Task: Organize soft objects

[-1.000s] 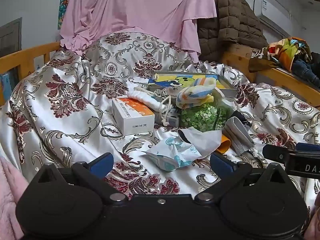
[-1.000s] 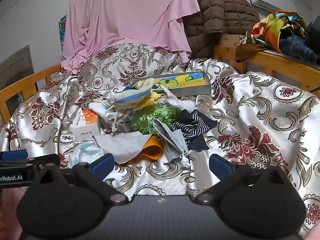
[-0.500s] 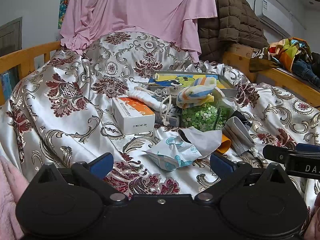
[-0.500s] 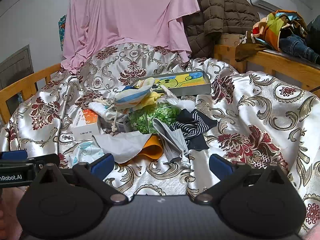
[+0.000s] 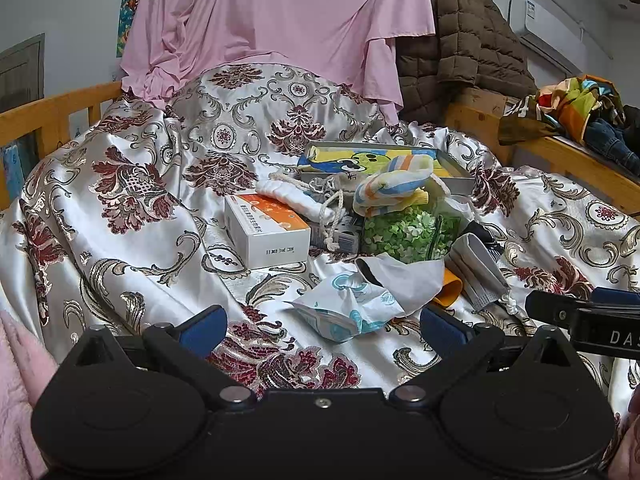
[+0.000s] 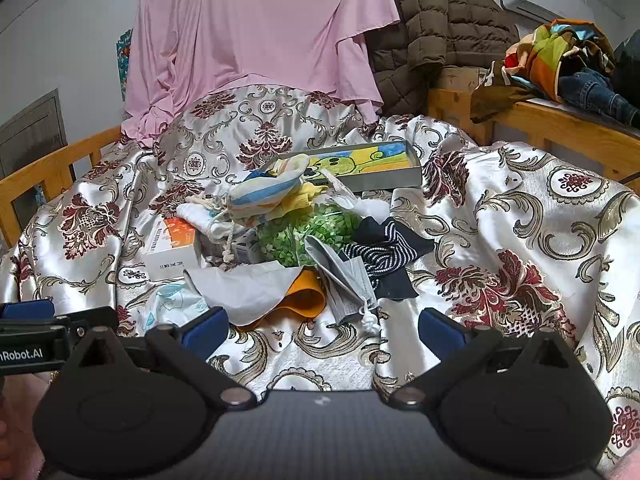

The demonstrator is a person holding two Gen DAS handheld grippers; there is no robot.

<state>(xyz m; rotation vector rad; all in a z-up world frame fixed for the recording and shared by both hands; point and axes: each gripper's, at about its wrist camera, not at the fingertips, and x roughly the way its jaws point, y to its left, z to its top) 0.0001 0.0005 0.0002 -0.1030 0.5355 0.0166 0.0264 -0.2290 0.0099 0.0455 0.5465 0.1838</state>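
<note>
Tools [image 5: 322, 326] [image 6: 323, 326] gape over glossy satin bedspread [image 5: 132, 216], crumpled soft pile [image 6: 304, 236].

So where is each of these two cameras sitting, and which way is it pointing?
Left wrist: rides the left hand-held gripper, looking forward across the bed at the white box; its open fingers show.
Right wrist: rides the right hand-held gripper, facing the striped sock; open fingers show.
Shared: green bag, each other's gripper.

Box [image 5: 266, 232] left of pile, tray [image 5: 456, 168] behind, mask [image 5: 476, 270] at right.
</note>
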